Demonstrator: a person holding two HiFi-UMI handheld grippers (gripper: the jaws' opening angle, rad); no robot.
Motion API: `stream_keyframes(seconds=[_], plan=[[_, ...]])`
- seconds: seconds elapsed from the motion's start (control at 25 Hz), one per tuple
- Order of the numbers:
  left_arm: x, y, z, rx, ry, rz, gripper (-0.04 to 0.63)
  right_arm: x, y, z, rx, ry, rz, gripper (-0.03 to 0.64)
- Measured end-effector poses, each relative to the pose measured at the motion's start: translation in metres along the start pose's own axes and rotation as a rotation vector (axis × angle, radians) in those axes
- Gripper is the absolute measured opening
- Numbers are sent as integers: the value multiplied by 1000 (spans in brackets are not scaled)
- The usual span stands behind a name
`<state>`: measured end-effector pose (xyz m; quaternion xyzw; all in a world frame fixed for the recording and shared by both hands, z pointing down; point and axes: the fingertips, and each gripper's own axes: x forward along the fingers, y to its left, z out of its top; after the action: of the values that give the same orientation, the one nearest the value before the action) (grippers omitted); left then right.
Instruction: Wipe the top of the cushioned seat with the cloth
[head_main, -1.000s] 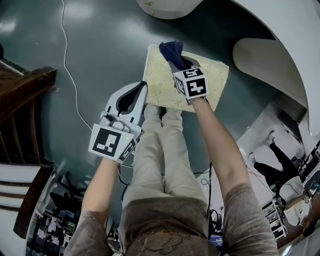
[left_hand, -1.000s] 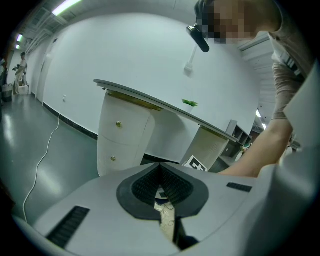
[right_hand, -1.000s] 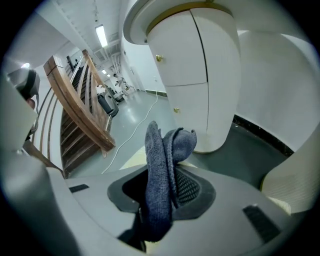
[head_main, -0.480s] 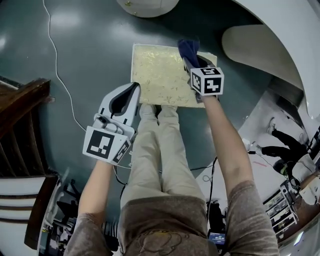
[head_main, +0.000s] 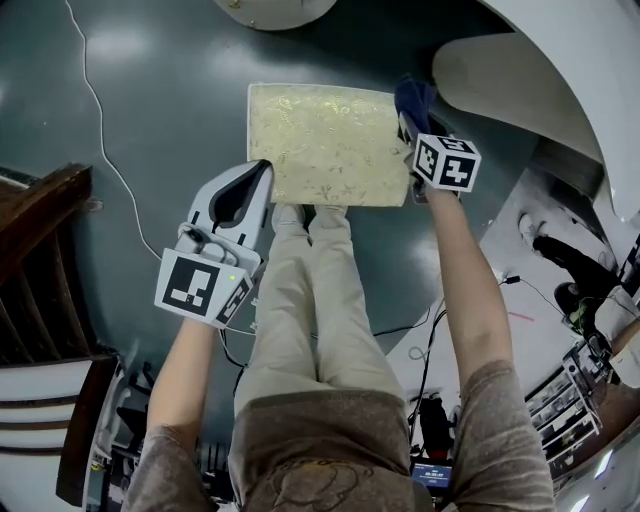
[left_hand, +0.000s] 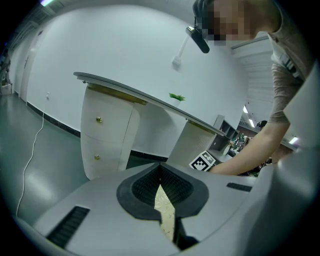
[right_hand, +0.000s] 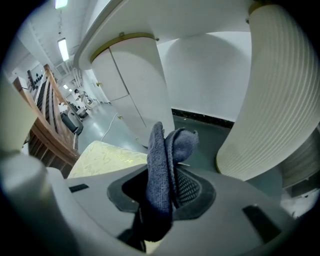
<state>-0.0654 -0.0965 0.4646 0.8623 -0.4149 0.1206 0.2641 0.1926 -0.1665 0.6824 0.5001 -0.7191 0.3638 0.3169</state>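
Observation:
The cushioned seat (head_main: 325, 140) is a pale yellow square pad on the dark green floor, just beyond my feet. My right gripper (head_main: 411, 118) is at the seat's right edge, shut on a dark blue cloth (head_main: 413, 98) that bunches up past its tips. In the right gripper view the cloth (right_hand: 162, 167) stands folded between the jaws, and the seat (right_hand: 107, 157) lies down to the left. My left gripper (head_main: 260, 172) hovers by the seat's front left corner, shut and empty. The left gripper view shows a sliver of the seat (left_hand: 165, 212) below the closed jaws.
A white curved desk (head_main: 545, 60) with a ribbed pedestal (right_hand: 277, 100) stands close on the right. A round white base (head_main: 270, 8) is beyond the seat. A white cable (head_main: 95, 100) runs over the floor at left, near dark wooden rails (head_main: 40, 220). My legs (head_main: 310, 300) reach the seat's front edge.
The right gripper has carried the cloth rightward along the seat's far side, from near its left part to its right edge. The left gripper stayed by the front left corner.

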Motion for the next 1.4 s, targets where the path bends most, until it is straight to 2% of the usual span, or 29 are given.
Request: stream_keyframes(seconds=[0.32, 0.44, 0.6, 0.84, 1.4], plan=[[-3, -5, 0, 12, 5, -18, 9, -25, -50, -23, 109, 34, -117, 120], [-5, -5, 0, 16, 11, -25, 9, -35, -52, -25, 140, 8, -101, 120], [-7, -2, 1, 20, 7, -28, 9, -46, -37, -19, 120, -31, -56, 120], [-13, 0, -1, 16, 4, -20, 9, -47, 20, -5, 109, -87, 45, 120], [-41, 21, -8, -29, -24, 51, 9, -13, 201, -13, -51, -81, 309, 118]])
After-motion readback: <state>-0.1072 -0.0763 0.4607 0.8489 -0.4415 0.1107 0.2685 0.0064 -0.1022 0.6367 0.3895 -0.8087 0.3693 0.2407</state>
